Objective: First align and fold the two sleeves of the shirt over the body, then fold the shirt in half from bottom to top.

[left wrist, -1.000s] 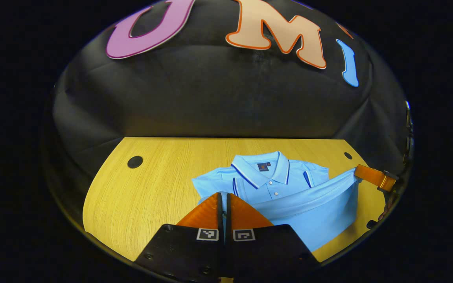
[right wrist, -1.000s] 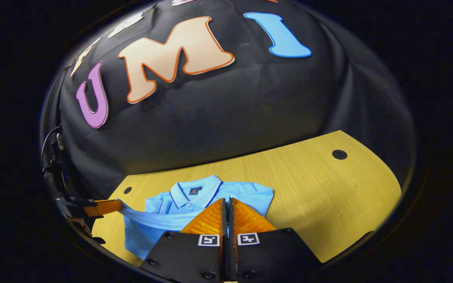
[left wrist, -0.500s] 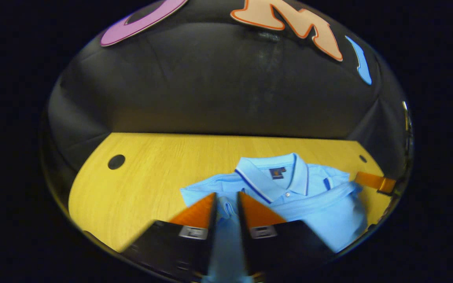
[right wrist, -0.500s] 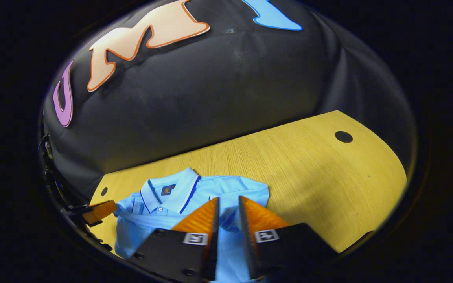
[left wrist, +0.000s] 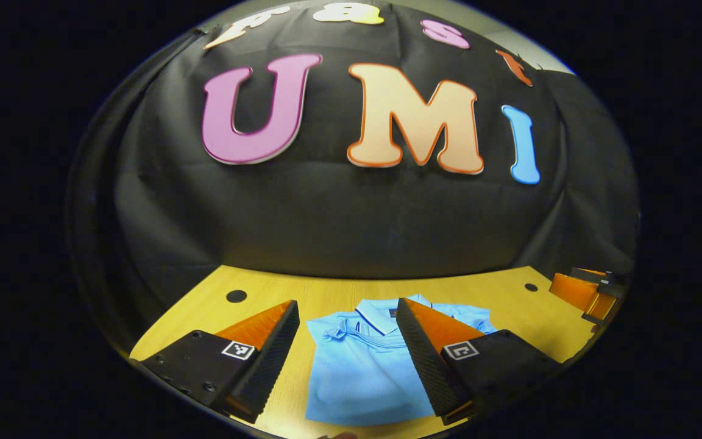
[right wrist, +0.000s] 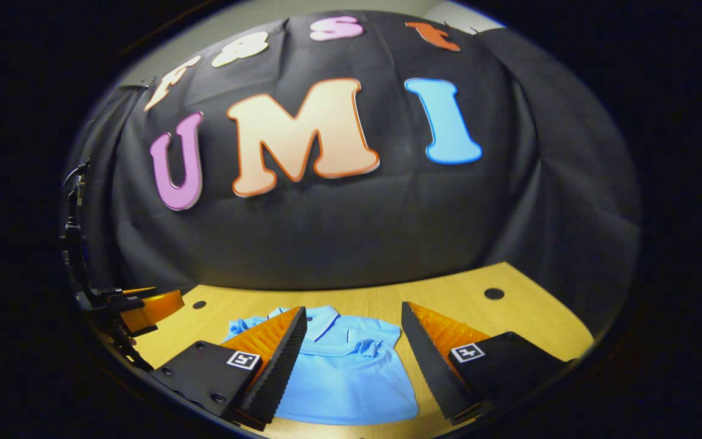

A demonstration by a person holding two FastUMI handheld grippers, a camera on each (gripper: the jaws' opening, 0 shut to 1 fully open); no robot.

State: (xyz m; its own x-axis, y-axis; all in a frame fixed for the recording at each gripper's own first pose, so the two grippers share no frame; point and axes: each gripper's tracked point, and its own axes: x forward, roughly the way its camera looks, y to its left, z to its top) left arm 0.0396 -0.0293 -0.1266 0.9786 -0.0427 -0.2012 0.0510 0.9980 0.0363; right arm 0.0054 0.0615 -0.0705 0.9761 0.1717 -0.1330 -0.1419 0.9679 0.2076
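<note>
The place is a recording booth rather than a lived-in room. A black cloth wall (left wrist: pixel 351 225) hangs close behind a bare yellow wood-grain table (left wrist: pixel 333 292) with round cable holes (left wrist: pixel 236 296) near its far corners. Above the cloth a strip of plain pale wall (right wrist: pixel 302 15) shows. A dark stand with cables (right wrist: pixel 74 244) rises at the left.

One light-blue shirt (left wrist: pixel 363 366) lies on one wooden table (left wrist: pixel 339 292), which shows two dark round holes at ten and two o'clock, with two grippers above it.
</note>
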